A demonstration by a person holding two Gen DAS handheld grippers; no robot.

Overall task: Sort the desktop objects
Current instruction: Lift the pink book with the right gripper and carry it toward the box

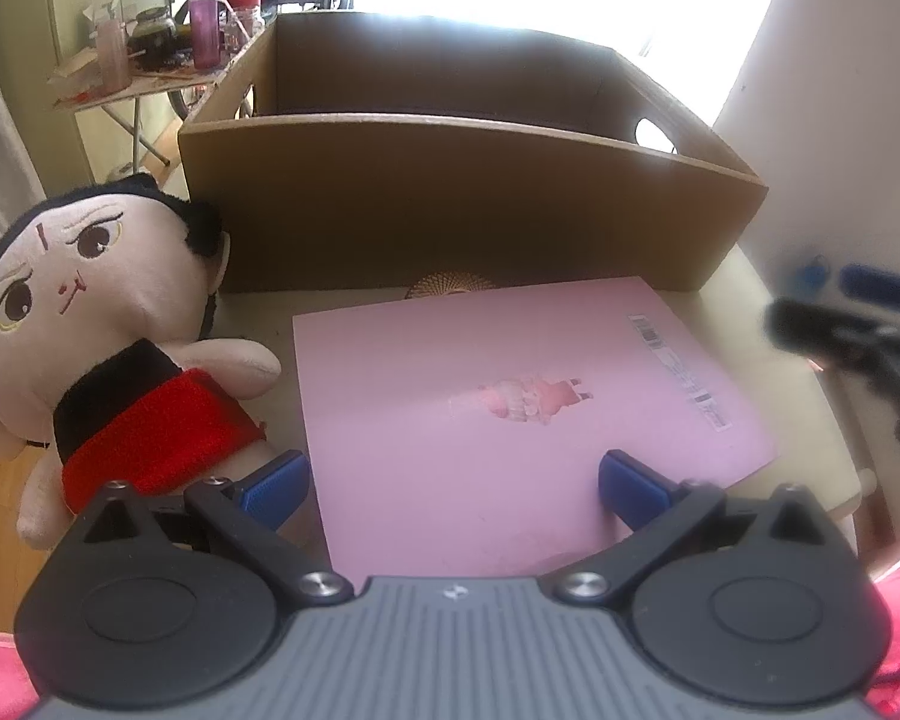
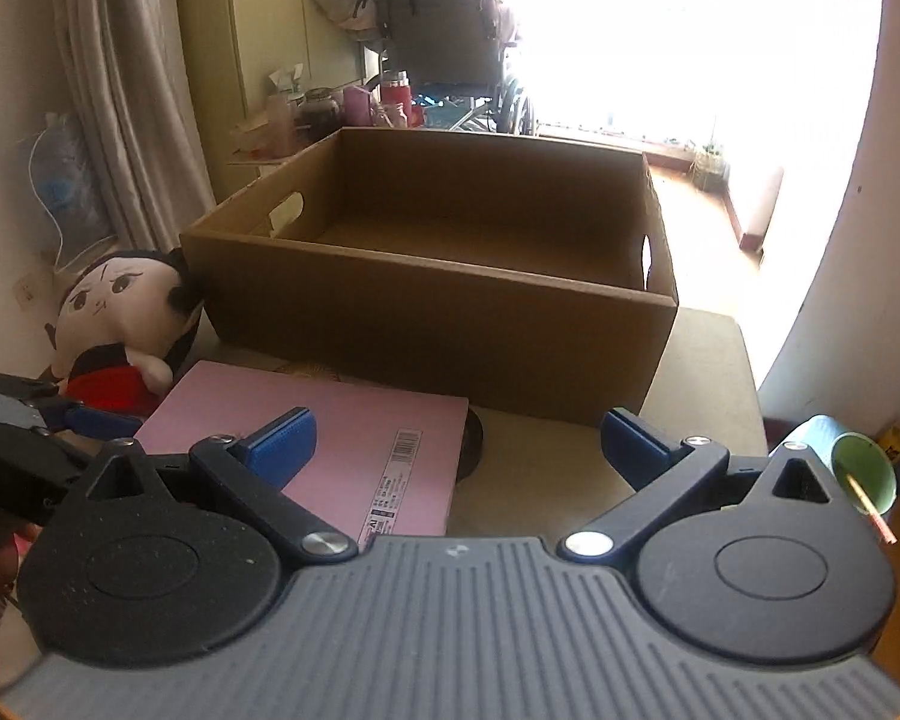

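1. The left gripper [image 1: 453, 483] sits at the bottom centre of the left wrist view, its blue-padded fingers [image 1: 273, 489] spread wide with nothing between them — it grips nothing and hovers over the near edge of the flat pink book [image 1: 510, 414].
2. The right gripper [image 2: 457, 447] fills the bottom of the right wrist view, likewise released, jaws wide apart and empty above the beige tabletop [image 2: 708, 360].
3. The pink book lies flat on the table at centre frame, barcode towards its right edge, partly covering a dark round object [image 2: 471, 441] whose nature I cannot tell.
4. To the left of the book, at the left edge of both views, lies a plush doll with black hair and a red-and-black outfit [image 1: 102, 324], its head touching the box's corner.
5. Behind the book stands an open brown cardboard box with cut-out handles [image 2: 438, 324] — as far as can be seen, empty.
6. At the lower right of the right wrist view a green-lined cup [image 2: 858, 468] lies tipped, a pencil [image 2: 870, 510] poking out.
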